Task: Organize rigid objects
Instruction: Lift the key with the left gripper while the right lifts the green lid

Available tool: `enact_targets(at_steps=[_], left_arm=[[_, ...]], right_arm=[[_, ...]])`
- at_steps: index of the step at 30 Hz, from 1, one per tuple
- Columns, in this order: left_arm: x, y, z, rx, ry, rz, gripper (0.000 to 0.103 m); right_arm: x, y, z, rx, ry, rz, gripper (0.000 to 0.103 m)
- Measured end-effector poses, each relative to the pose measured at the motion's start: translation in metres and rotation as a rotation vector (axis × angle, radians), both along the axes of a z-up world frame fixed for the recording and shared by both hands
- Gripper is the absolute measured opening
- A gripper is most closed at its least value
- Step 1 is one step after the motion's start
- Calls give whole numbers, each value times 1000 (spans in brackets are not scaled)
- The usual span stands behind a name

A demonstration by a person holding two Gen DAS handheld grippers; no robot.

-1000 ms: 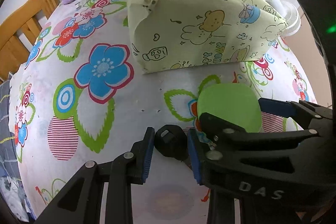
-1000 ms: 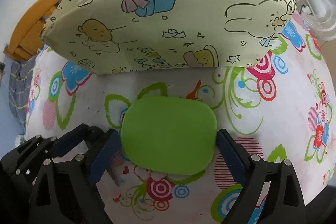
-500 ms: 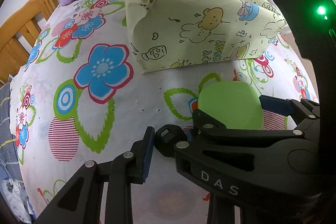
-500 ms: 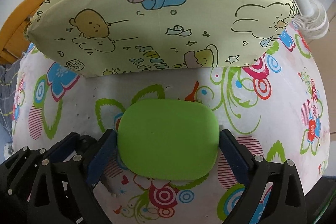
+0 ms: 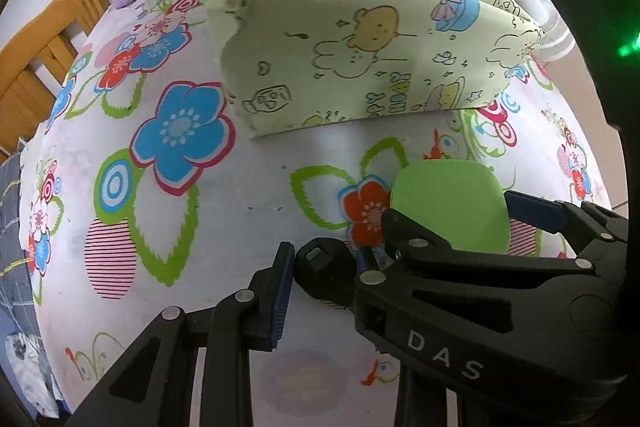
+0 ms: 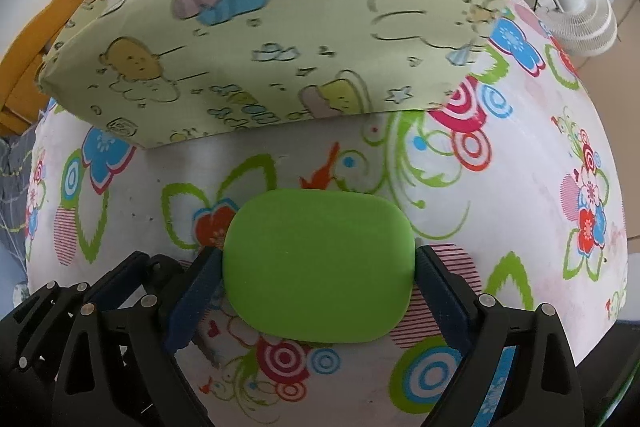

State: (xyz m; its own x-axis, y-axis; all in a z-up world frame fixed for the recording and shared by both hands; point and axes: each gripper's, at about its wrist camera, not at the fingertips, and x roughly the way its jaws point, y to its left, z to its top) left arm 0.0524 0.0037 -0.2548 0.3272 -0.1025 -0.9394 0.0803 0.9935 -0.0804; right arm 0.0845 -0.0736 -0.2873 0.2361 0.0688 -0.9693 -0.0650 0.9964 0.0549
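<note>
Green lid (image 6: 318, 267) lifted, right tongs (image 6: 318, 291) clamped

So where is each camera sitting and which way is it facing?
Left wrist: on the left gripper, facing a yellow cartoon-print fabric bin; its fingers flank a small black round object, and the right gripper crosses the view.
Right wrist: on the right gripper, its fingers against a flat green rounded-rectangle piece.
Shared: bin, green piece, floral tablecloth.

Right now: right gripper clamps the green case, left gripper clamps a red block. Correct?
Not quite. The left gripper clamps a small black object, not a red block; the left wrist view shows it. The right gripper does clamp the green case.
</note>
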Motion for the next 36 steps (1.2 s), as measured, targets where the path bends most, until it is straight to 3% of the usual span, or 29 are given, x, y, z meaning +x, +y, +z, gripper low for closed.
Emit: enact_targets(at_steps=[21,30,36], left_arm=[[19,-30,36,-45,-26,11,32],[12,-41,62,-30,-72,14,32],[16,-48,80,-27,-110,-1,32]], right_arm=[[11,-81,47,50,-66,-14,95],[15,-82,65,63,-103,-3,95],[10,-79,93,61,-140,-3,95]])
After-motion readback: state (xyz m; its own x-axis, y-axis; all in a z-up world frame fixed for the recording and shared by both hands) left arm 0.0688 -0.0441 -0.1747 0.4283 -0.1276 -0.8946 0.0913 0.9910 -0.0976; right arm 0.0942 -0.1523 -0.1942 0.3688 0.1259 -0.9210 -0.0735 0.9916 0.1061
